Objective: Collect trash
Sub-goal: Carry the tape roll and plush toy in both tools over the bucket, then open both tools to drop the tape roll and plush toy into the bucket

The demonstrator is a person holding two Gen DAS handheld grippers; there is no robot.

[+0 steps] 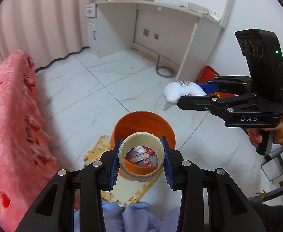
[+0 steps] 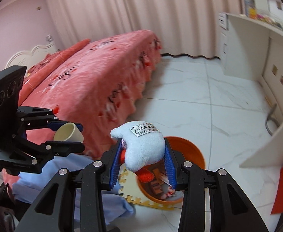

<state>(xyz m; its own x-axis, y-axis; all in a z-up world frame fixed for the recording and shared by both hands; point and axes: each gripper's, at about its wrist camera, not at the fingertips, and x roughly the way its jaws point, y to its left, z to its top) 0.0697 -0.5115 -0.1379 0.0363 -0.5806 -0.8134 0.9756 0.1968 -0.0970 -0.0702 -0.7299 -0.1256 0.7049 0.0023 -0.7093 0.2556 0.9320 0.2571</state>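
While both tongs hang over the floor, each one has something pinched. The left gripper (image 1: 141, 160) squeezes a cream tape ring (image 1: 141, 155) between its blue pads (image 1: 114, 162), one pad on each side of the ring. The right gripper (image 2: 144, 161) squeezes a white plush toy (image 2: 141, 145) with a little label on top, and a red bit of the toy pokes out below. The orange bin (image 1: 143, 121) sits on the floor just under and past the left tips, on a yellow foam mat (image 1: 135, 191). Looking through the ring, you can see other trash down in the bin already. From the right wrist view, the bin (image 2: 189, 147) is below and a little to the right of the right tips. A pink bed (image 2: 95, 73) is off to the left of both tongs, and a white desk (image 1: 160, 7) is far ahead. My guess is that the step now is dropping both things in. To do it well, bring each thing right over the middle of the bin's mouth before letting go. The ring could roll, so it looks best to hold it low and flat. The toy is soft and may stick to a pad, so spread those tongs wide. Keep the two tongs apart so they do not bump.
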